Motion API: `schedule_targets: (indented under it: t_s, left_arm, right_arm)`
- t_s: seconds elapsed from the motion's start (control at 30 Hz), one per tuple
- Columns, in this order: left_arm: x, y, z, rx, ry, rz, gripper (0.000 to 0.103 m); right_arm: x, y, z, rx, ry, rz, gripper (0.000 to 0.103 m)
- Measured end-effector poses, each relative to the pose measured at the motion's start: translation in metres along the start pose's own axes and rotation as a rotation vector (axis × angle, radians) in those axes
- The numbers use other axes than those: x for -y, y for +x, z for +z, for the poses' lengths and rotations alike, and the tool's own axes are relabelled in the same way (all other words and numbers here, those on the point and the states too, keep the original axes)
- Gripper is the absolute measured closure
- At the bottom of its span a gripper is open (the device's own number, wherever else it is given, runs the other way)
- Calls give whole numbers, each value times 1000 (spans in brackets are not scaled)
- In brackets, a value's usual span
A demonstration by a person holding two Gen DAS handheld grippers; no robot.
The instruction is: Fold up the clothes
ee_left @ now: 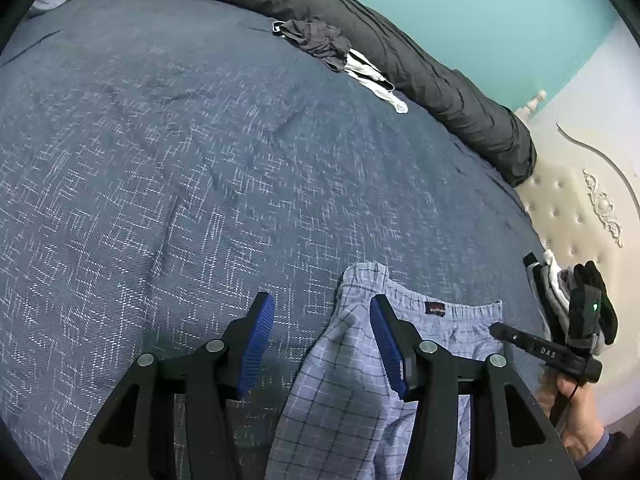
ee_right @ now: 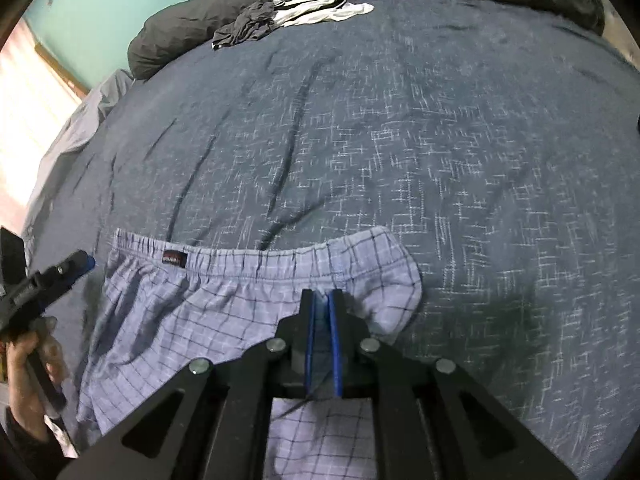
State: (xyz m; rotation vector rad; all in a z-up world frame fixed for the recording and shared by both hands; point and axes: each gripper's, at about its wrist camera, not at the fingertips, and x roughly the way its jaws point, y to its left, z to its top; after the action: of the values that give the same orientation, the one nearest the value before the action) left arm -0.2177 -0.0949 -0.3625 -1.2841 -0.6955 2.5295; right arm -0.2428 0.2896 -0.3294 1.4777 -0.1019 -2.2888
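Jaws of the left gripper stand wide apart, its blue pads bare, one finger over the bedspread and the other over the edge of the shorts. Those of the right gripper are pressed together on a fold of the shorts, near the waistband (a thin dark thread hangs below the pads).

The shorts are pale blue with a dark windowpane check, lying on the near side of the bed, waistband towards the middle of it. The elastic waistband is gathered and carries a small dark label. One corner is turned over into a rounded flap just beside the right gripper, and the cloth below the waistband is rumpled into soft ridges.

Far across the dark blue bedspread, a crumpled dark garment and a white one lie touching each other against a rolled black duvet.
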Motion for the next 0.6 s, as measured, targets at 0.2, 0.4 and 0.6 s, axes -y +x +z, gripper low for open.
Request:
schedule_targets:
  t_s: [0.2,0.4,0.6]
  left_arm:
    - [1,1,0,-1,-1,-6,48]
    - [2,1,1,6,-4,-11,48]
    - [-1,1,2,7,-10,-10,48]
  right_arm:
    - [11,5,0,8,25,2,95]
    - [12,5,-3,-5,24,10,93]
    - [12,4,-4,8,14,7,93]
